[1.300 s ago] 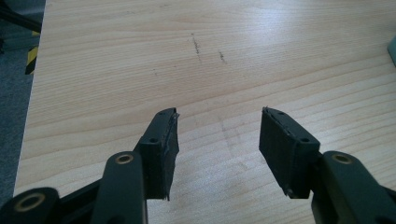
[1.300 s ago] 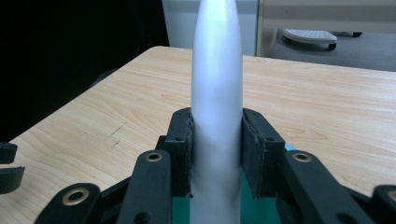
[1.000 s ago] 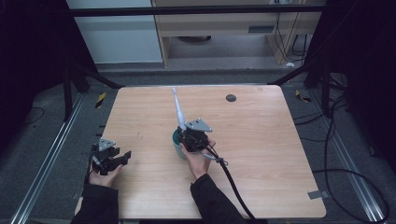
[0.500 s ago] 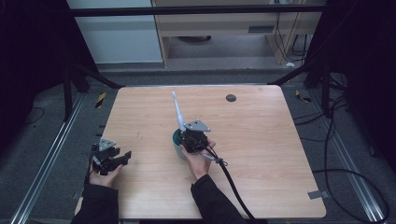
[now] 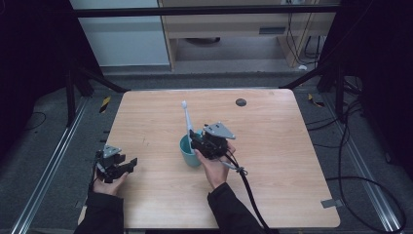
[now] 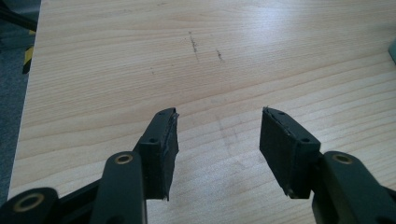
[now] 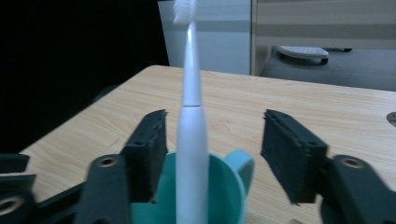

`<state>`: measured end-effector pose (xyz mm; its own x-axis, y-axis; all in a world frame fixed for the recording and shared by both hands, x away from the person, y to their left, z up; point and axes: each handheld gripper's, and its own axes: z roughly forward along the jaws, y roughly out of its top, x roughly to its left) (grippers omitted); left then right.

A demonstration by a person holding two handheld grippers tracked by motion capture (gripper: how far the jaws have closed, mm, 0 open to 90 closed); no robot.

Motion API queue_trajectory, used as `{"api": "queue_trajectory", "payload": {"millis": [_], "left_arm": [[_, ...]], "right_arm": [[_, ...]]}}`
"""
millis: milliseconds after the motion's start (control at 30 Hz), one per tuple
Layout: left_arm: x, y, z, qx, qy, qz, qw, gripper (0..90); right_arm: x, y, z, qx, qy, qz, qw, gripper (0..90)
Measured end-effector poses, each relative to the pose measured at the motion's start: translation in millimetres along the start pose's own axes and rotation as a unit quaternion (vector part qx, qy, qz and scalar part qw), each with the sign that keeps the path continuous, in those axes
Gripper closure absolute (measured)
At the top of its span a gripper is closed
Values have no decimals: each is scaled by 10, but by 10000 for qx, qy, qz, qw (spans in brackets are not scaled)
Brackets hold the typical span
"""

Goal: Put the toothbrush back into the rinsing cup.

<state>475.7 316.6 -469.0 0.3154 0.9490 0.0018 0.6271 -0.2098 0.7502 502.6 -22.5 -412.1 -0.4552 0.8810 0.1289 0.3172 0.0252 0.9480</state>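
High view, nearest first: two dark sleeves come in over the near edge of the wooden table (image 5: 292,146). At the near left corner the left hand (image 5: 108,183) holds the left gripper (image 5: 127,165) low over bare wood; in the left gripper view its jaws stand wide apart with nothing between them, above a few faint dark scuffs (image 6: 194,43) in the grain. Toward the middle of the table the right hand (image 5: 213,165) holds the right gripper (image 5: 194,140) just beside a teal cup (image 5: 190,152), on its right. A white toothbrush (image 5: 186,117) stands in the cup, tilted, with its head pointing to the far left. In the right gripper view the jaws are released and spread to either side of the toothbrush handle (image 7: 191,140), which rises between them without touching either pad, closer to the left one, the cup's rim (image 7: 236,172) just below. Farther off, near the far edge, a small dark round spot (image 5: 240,102) sits in the tabletop. Beyond the table lie grey floor and a pale cabinet (image 5: 126,34).
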Motion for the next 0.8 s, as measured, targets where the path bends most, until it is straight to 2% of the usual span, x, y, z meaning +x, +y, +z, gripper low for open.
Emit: {"api": "queue_trajectory", "payload": {"millis": [133,200,333,567,800], "left_arm": [[-3,-2,3,-14,-33,-29,10000,456],[-2,-4,5,11,-48,-28,10000,451],[-6,-4,5,13,-73,-41,10000,439],[-8,-7,10,21,-91,-56,9999,434],[-7,-10,12,24,-94,-70,9999,433]], "right_arm": [[-234,70,-207,-86,139,196,9997,280],[-370,64,-307,-111,161,238,9995,257],[-630,12,-465,42,-132,19,9999,226],[-1060,-158,-718,335,-447,-31,9984,185],[-1347,-365,-976,539,-617,-10,9966,162]]}}
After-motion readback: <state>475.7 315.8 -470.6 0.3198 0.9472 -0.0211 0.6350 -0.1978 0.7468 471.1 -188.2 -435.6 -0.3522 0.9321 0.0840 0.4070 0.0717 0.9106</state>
